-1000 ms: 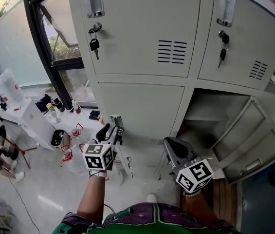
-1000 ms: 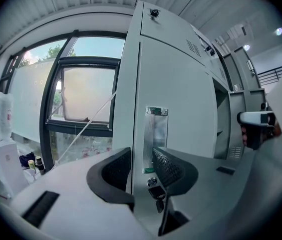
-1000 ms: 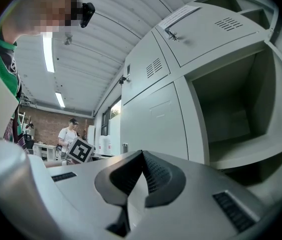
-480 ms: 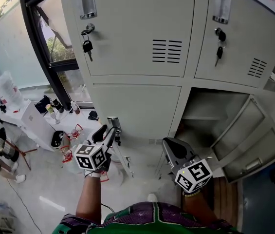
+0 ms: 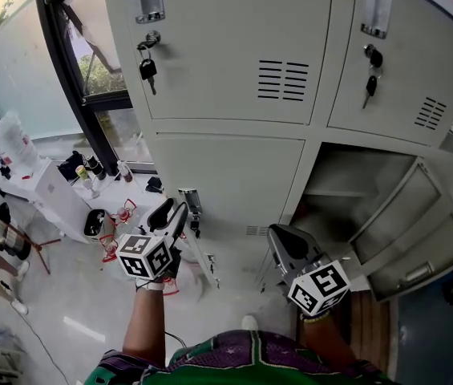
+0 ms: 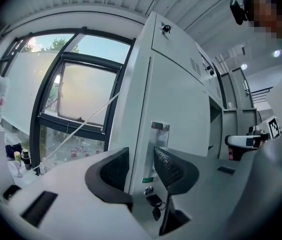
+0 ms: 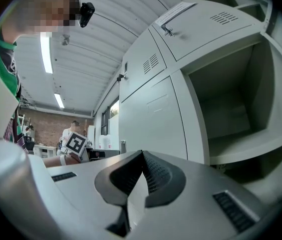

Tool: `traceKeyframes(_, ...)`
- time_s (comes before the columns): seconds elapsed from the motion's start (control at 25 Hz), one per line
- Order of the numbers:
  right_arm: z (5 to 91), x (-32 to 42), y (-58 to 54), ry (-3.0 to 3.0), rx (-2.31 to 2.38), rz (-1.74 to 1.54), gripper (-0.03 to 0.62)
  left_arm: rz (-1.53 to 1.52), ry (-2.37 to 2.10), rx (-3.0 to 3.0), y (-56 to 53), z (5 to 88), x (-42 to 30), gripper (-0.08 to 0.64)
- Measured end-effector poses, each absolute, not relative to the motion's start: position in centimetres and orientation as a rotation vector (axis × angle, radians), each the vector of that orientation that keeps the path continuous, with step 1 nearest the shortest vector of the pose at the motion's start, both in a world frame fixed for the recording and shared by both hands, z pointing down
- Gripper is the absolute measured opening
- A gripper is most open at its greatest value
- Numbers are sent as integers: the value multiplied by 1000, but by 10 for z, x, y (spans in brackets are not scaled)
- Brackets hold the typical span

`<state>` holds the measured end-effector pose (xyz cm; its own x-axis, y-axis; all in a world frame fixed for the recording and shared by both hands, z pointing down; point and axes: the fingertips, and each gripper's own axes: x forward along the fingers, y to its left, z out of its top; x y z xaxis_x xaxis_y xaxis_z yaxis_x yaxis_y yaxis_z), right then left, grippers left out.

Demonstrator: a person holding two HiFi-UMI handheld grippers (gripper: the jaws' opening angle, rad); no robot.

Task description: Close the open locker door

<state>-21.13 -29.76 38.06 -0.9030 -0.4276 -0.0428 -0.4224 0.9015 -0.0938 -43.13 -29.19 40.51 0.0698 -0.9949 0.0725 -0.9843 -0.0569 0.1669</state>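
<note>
The lower right locker's door (image 5: 417, 233) stands swung out to the right, and its empty compartment (image 5: 346, 184) (image 7: 228, 101) is open. My right gripper (image 5: 284, 243) (image 7: 140, 170) is shut on nothing, low in front of that compartment's left edge. The lower left locker's door (image 5: 230, 179) is closed, with a metal handle (image 5: 190, 200) (image 6: 159, 133) and hanging keys (image 6: 153, 204). My left gripper (image 5: 175, 213) (image 6: 141, 167) sits just short of that handle. Its jaws are opening, and the pads touch nothing.
Upper lockers (image 5: 234, 46) are closed, with keys (image 5: 147, 67) in their locks. A dark window frame (image 5: 74, 79) stands left of the lockers. Bottles, a white box and red tools (image 5: 106, 219) lie on the floor at the left.
My left gripper has drawn a little left, away from the lower left door's handle, and its jaws have spread. The right gripper has stayed put.
</note>
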Motion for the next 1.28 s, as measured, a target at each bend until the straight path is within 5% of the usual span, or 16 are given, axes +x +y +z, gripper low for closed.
traceKeyframes(0.84, 382, -217, -296, 3017, -656, -115, 8, 79, -2270, 2012, -298, 399, -449, 152)
traceKeyframes(1.28, 383, -217, -292, 3018, -656, -119, 8, 96, -2332, 1947, -296, 398, -456, 79)
